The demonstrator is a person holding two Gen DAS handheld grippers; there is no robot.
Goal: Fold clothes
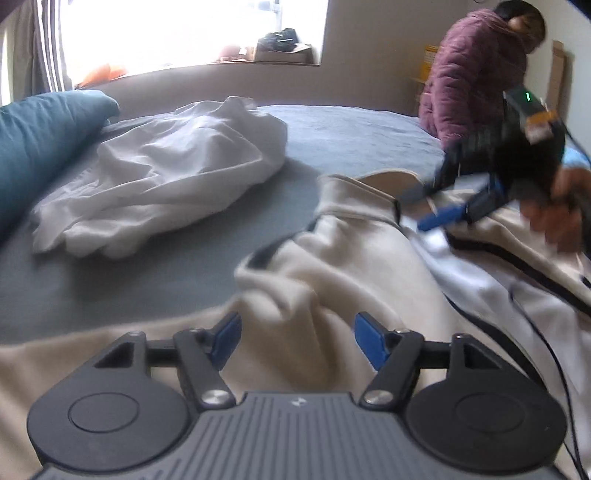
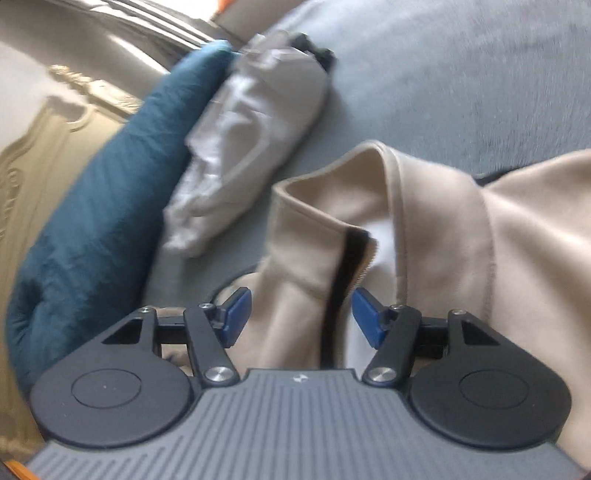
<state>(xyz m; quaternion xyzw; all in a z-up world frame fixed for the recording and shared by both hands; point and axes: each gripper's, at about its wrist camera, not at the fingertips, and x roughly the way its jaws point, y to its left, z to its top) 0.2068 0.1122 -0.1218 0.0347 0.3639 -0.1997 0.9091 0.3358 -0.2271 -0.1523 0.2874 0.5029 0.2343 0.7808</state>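
My left gripper (image 1: 297,341) stands wide open over a raised fold of the cream jacket (image 1: 332,266), gripping nothing. My right gripper (image 2: 301,317) is likewise wide, straddling the jacket's black zipper (image 2: 341,280) below the collar. The jacket lies on the blue bed (image 1: 351,133); a crumpled white garment (image 1: 159,173) sits beside a teal pillow (image 1: 40,140).

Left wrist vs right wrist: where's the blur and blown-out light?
Left wrist: window blown out to white; right gripper and cream jacket motion-smeared; left gripper sharp. Right wrist: no glare, but white garment and blue pillow smeared, fisheye bending the edges.
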